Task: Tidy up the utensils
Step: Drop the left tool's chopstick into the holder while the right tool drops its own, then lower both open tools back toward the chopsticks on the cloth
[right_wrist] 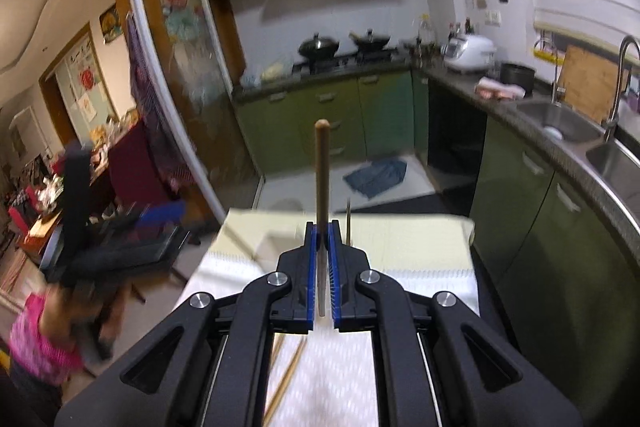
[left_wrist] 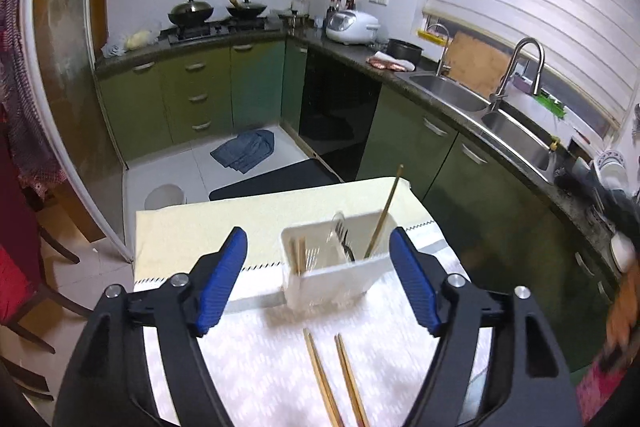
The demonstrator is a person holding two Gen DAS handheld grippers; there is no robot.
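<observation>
While your left gripper (left_wrist: 318,247) is hovering wide open before white utensil caddy (left_wrist: 332,277), your right gripper (right_wrist: 322,233) is clamping upright wooden chopstick (right_wrist: 321,171)

My left gripper (right_wrist: 158,223) smears into blur. The two chopsticks (left_wrist: 340,383) run off the bottom edge. My closed fingers (right_wrist: 310,267) hide the white holder (right_wrist: 280,241) and the lower wooden handle (right_wrist: 321,171).

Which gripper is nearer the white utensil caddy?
Left. The left gripper hangs open with its jaws framing the white utensil caddy; the right gripper is behind it, shut on a chopstick.
</observation>
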